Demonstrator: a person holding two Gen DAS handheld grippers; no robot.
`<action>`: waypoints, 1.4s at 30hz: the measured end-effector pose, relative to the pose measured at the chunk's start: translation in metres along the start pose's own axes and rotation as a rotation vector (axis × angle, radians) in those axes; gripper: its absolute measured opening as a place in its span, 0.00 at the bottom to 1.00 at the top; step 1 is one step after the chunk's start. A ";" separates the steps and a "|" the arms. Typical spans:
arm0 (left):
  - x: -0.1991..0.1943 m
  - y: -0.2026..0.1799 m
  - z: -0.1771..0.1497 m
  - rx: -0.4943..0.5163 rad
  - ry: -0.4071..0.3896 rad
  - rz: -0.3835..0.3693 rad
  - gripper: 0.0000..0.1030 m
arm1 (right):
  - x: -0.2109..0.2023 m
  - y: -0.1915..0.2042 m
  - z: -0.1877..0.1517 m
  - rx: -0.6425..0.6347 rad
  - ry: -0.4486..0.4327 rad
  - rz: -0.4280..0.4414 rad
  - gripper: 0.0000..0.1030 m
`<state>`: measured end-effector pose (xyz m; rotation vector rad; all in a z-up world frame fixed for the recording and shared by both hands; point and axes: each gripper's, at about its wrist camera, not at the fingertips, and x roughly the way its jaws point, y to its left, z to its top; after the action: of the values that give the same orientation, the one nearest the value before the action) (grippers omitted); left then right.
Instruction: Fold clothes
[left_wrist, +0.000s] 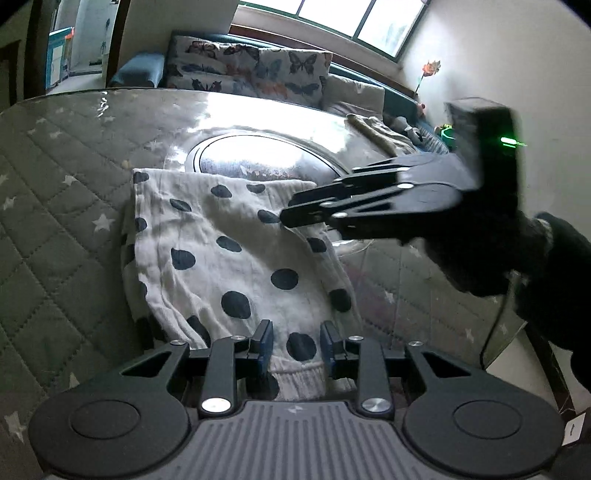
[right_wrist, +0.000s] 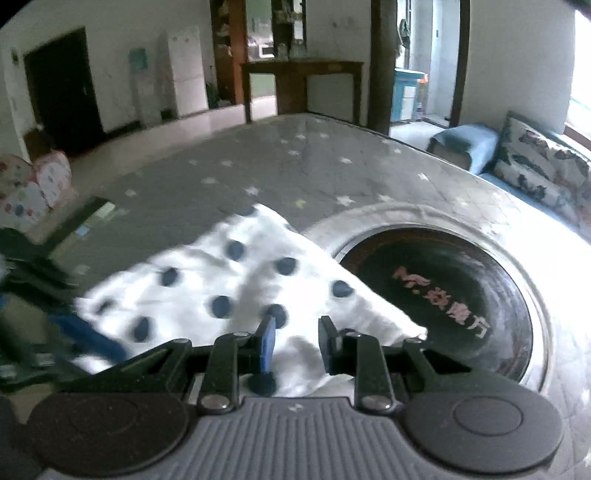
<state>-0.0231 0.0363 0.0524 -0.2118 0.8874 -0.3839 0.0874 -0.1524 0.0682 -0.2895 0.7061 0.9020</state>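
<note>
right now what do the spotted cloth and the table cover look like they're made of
The spotted cloth looks like soft, matte crinkled cotton, perhaps gauze: fine wrinkles, limp folds, and a ribbed hem near the left tongs. The table cover looks like quilted fabric with stitched diamonds and stars, under a clear glossy sheet, probably plastic, given the window glare on it.

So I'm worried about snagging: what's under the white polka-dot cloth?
The white polka-dot cloth lies on the grey star-quilted table cover, its far corner overlapping the round dark inset's rim. Anything beneath its middle is hidden.
</note>
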 end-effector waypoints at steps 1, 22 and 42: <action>0.000 0.000 -0.002 0.000 0.002 0.001 0.30 | 0.004 -0.003 0.000 0.003 0.002 -0.009 0.24; -0.001 0.003 -0.011 -0.020 0.003 0.007 0.34 | 0.074 0.004 0.025 -0.019 0.028 0.062 0.24; -0.002 0.004 -0.014 -0.046 -0.006 -0.007 0.37 | 0.117 0.038 0.068 -0.109 0.027 0.121 0.24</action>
<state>-0.0344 0.0403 0.0443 -0.2586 0.8904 -0.3689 0.1355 -0.0236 0.0424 -0.3599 0.7063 1.0552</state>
